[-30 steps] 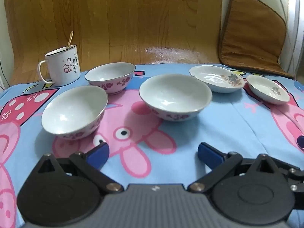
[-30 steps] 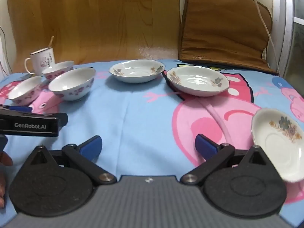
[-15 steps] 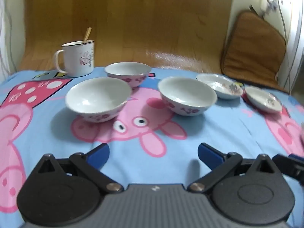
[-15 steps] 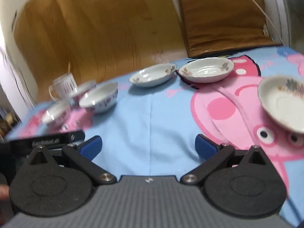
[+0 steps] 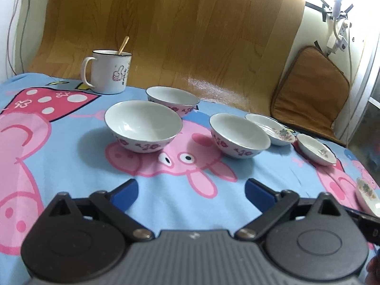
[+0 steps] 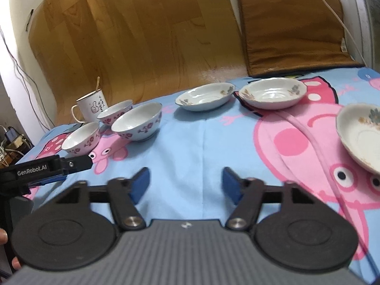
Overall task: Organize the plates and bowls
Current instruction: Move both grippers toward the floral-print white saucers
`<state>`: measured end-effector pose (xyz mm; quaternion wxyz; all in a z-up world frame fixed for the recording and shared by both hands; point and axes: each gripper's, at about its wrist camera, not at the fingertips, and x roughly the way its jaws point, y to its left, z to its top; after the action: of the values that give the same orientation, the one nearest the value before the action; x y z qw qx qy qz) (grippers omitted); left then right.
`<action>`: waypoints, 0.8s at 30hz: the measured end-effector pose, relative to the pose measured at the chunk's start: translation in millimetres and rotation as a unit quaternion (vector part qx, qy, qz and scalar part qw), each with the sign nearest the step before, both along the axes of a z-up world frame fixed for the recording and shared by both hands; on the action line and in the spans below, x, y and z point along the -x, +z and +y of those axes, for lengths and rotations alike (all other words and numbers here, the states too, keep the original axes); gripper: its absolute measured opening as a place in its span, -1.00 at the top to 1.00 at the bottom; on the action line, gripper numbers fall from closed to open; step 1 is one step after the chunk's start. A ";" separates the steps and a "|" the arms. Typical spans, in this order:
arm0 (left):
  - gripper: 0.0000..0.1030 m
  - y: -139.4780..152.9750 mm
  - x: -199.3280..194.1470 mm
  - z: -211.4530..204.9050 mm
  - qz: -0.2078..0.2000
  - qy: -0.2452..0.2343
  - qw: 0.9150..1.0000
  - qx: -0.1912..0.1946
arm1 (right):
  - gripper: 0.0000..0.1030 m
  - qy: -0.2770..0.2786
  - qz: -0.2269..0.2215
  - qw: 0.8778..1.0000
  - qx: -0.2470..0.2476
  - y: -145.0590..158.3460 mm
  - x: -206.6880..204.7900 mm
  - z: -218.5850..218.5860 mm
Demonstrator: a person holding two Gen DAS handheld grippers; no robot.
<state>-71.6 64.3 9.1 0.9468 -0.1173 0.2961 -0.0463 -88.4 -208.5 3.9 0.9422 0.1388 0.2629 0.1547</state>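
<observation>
Three white bowls with purple flowers stand on the cartoon-print cloth: a near-left bowl (image 5: pixel 143 126), a far bowl (image 5: pixel 172 101) and a right bowl (image 5: pixel 239 138). Three flowered plates lie to the right: one (image 6: pixel 206 96), a second (image 6: pixel 272 92), and a third (image 6: pixel 361 134) near my right side. My left gripper (image 5: pixel 192 192) is open and empty, short of the bowls. My right gripper (image 6: pixel 185 183) is open and empty over bare cloth, its jaws narrower than before.
A white mug (image 5: pixel 107 74) with a stick in it stands behind the bowls. A brown cushion (image 6: pixel 292 27) leans at the back right against the wall. A wood-pattern mat (image 5: pixel 166 30) rises behind the cloth.
Both grippers have pulled back and risen, so the dishes look farther away. The left view has swung left of the bowls. The right gripper's jaws have narrowed.
</observation>
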 end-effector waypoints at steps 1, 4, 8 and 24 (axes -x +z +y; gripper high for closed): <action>-0.80 -0.1 0.8 1.3 0.000 -0.003 1.000 -0.001 | -0.10 0.000 -0.003 1.000 0.002 1.7 -0.1 -0.1; -0.70 5.6 0.2 5.6 -0.004 -0.007 1.000 -0.002 | 0.13 -0.007 -0.020 1.000 0.005 9.5 2.6 -7.4; -0.51 20.8 -6.5 1.4 -0.015 -0.030 0.999 -0.005 | 0.42 -0.045 -0.042 0.998 0.013 18.3 6.4 -31.8; -0.19 39.8 -60.1 -188.6 0.036 -0.269 0.962 0.012 | 0.51 -0.279 -0.041 0.959 0.007 1.4 48.0 -173.7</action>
<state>-11.5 -124.3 48.9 0.8864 -0.0461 0.3505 -0.2988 -136.4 -382.2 5.3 0.9589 0.1932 0.1760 -0.1105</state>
